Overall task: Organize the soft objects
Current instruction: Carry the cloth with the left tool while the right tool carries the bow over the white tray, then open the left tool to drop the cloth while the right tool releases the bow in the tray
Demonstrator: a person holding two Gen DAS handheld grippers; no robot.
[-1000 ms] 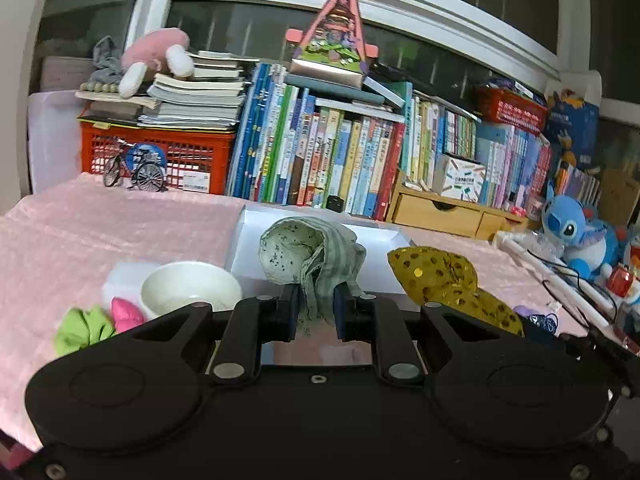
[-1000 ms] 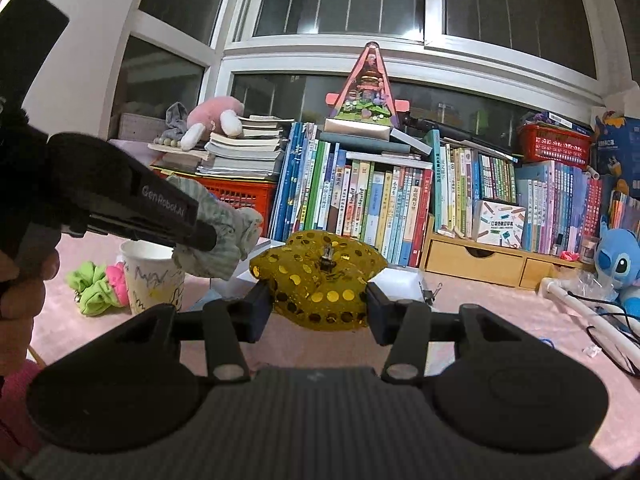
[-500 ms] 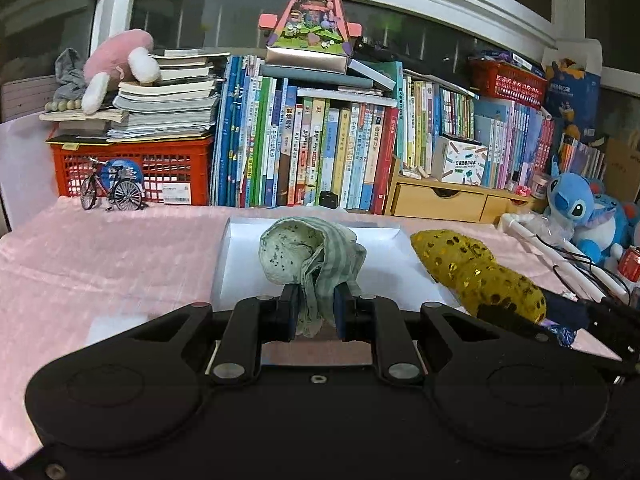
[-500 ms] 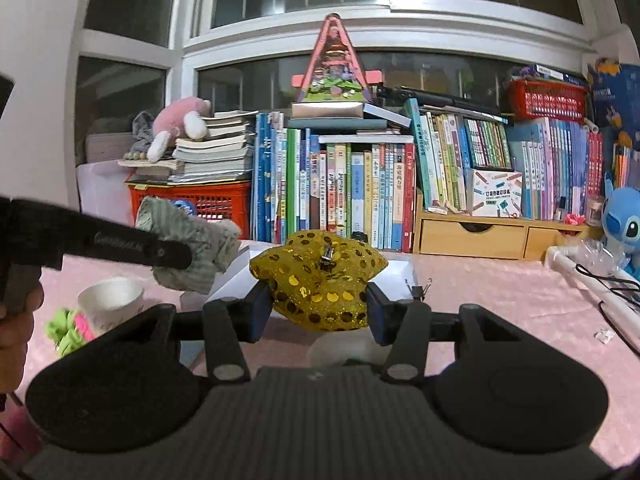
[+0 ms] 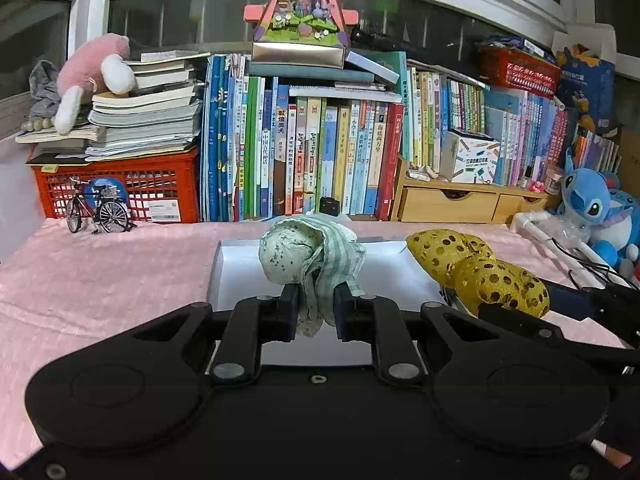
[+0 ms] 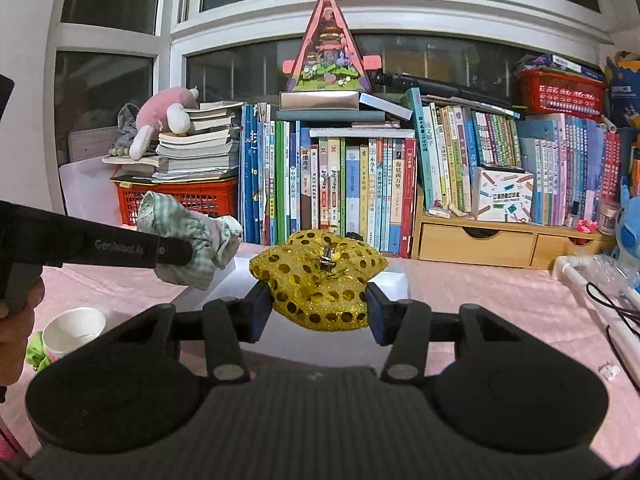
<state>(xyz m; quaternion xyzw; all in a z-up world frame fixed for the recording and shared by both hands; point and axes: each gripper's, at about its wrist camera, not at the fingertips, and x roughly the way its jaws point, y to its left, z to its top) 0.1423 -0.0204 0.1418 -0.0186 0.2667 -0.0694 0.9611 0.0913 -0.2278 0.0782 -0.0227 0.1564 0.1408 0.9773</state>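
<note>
Above the white tray (image 5: 240,276): left gripper (image 5: 316,308) clamped on green cloth bundle (image 5: 308,258), right gripper (image 6: 318,306) on gold sequin pouch (image 6: 320,280); both probably light, squashy, best pinched mid-body.

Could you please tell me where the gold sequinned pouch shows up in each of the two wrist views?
Left wrist view: the gold sequinned pouch is right of centre, beside the green cloth bundle.
Right wrist view: it sits at centre, clamped in the right gripper.
Shared landmark: the white tray, under both items.
</note>
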